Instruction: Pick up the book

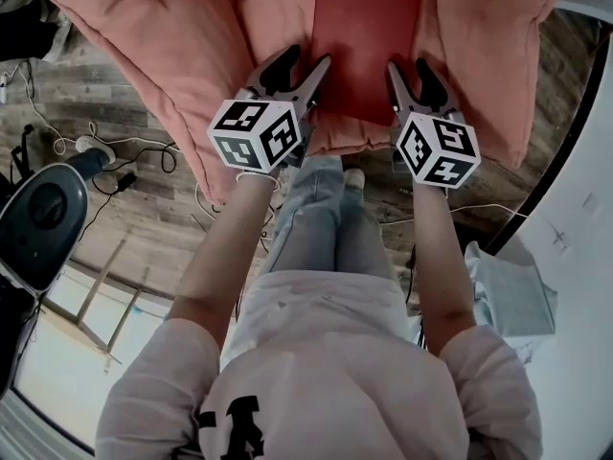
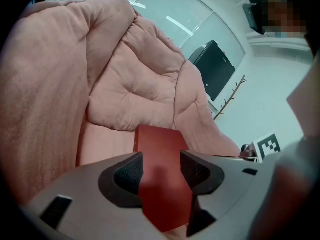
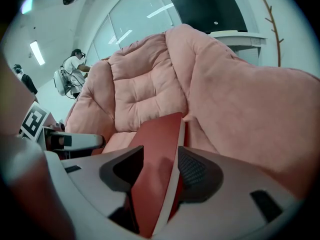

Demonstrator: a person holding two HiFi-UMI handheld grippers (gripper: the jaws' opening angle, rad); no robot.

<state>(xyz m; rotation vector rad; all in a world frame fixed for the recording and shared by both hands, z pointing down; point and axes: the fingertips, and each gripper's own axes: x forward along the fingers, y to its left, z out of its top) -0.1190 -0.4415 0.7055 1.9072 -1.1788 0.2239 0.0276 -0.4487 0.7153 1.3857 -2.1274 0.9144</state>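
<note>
A thin red book (image 1: pixel 364 46) lies on the seat of a big pink cushioned chair (image 1: pixel 163 46). My left gripper (image 1: pixel 305 61) is at the book's near left corner and my right gripper (image 1: pixel 407 68) at its near right corner. In the left gripper view the book (image 2: pixel 157 144) runs between the jaws of that gripper (image 2: pixel 161 166), which stand wide and do not clamp it. In the right gripper view the book (image 3: pixel 160 134) is tilted edge-on between the wide jaws (image 3: pixel 160 164), with a dark gap beside the left pad. Both grippers are open.
The chair's padded back (image 2: pixel 135 89) and arms rise around the seat. On the wooden floor (image 1: pixel 115 94) lie cables and a dark rounded appliance (image 1: pixel 43 218) at the left. A white curved surface (image 1: pixel 575 257) stands at the right. The person's legs (image 1: pixel 326 228) are just before the chair.
</note>
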